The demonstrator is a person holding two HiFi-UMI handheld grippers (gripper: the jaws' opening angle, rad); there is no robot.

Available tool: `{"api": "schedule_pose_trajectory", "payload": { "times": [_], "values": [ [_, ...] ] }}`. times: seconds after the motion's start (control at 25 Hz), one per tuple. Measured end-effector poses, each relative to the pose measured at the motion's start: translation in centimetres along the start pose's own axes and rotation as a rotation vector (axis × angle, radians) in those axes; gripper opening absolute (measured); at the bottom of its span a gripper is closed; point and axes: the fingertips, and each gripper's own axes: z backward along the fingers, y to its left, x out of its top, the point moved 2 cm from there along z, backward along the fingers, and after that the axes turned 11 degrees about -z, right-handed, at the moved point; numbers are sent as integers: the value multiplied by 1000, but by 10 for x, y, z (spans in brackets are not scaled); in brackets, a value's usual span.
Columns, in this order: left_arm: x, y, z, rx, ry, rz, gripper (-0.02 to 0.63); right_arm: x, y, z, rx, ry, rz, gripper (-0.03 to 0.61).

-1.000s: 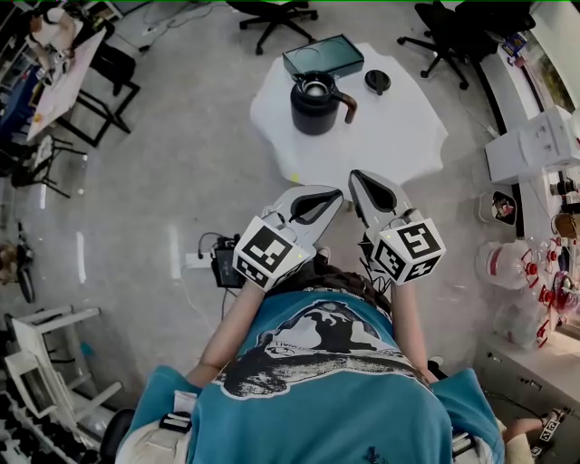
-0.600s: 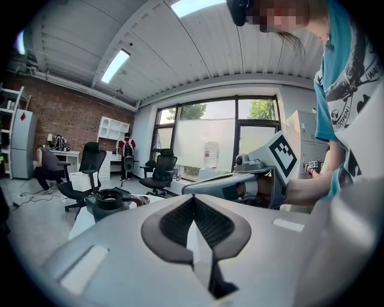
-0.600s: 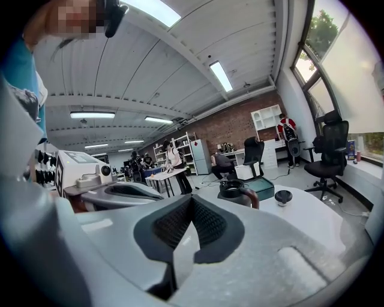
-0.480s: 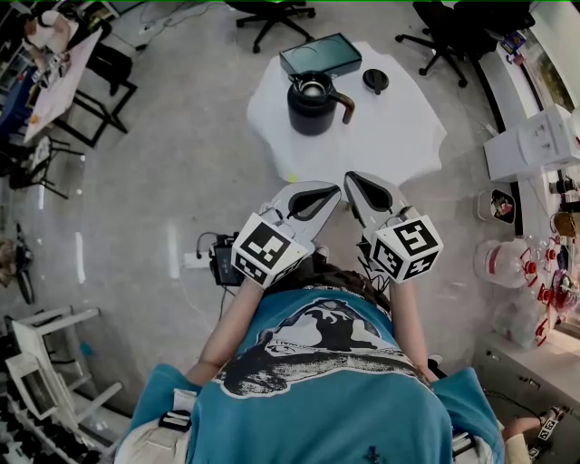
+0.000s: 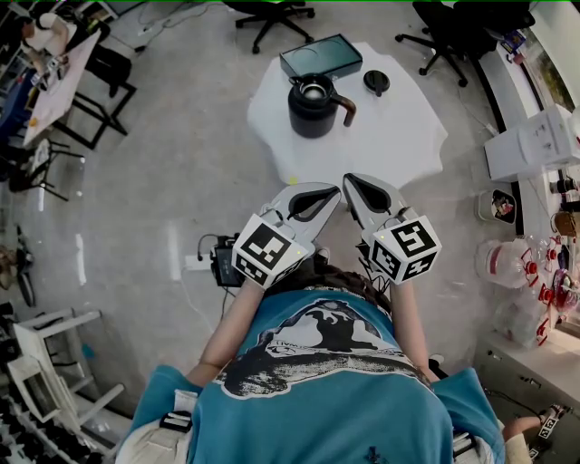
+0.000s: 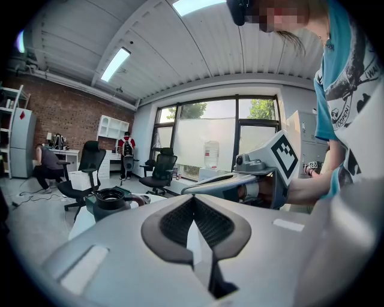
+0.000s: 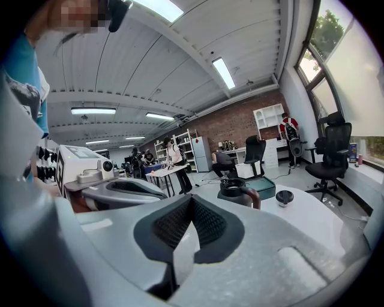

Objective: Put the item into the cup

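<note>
A black cup (image 5: 313, 104) with a brown handle stands on the round white table (image 5: 399, 136), far from me. Beside it to the right lies a small black round item (image 5: 376, 82). Both grippers hang close to my body, short of the table's near edge and side by side, tips almost touching each other. My left gripper (image 5: 333, 190) is shut with nothing in it, and so is my right gripper (image 5: 350, 181). The right gripper view shows the cup (image 7: 240, 192) and the round item (image 7: 284, 196) ahead. The left gripper view shows the cup (image 6: 111, 201) at lower left.
A dark green tray (image 5: 322, 56) lies behind the cup. Office chairs (image 5: 272, 14) stand past the table. A power strip with cables (image 5: 217, 258) lies on the floor to my left. White boxes (image 5: 535, 145) and bottles crowd the right side. People are at desks (image 7: 162, 168) far off.
Both grippers have drifted a little upward in the head view, toward the table. Both are still shut and empty, and nothing on the table has moved.
</note>
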Motion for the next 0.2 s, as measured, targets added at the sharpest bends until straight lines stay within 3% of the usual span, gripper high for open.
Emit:
{"api": "schedule_pose_trajectory", "payload": {
  "times": [0.2],
  "values": [
    [0,2,-1,-1,0,1,6,0,-1,-2,0,9,1,2]
  ]
}}
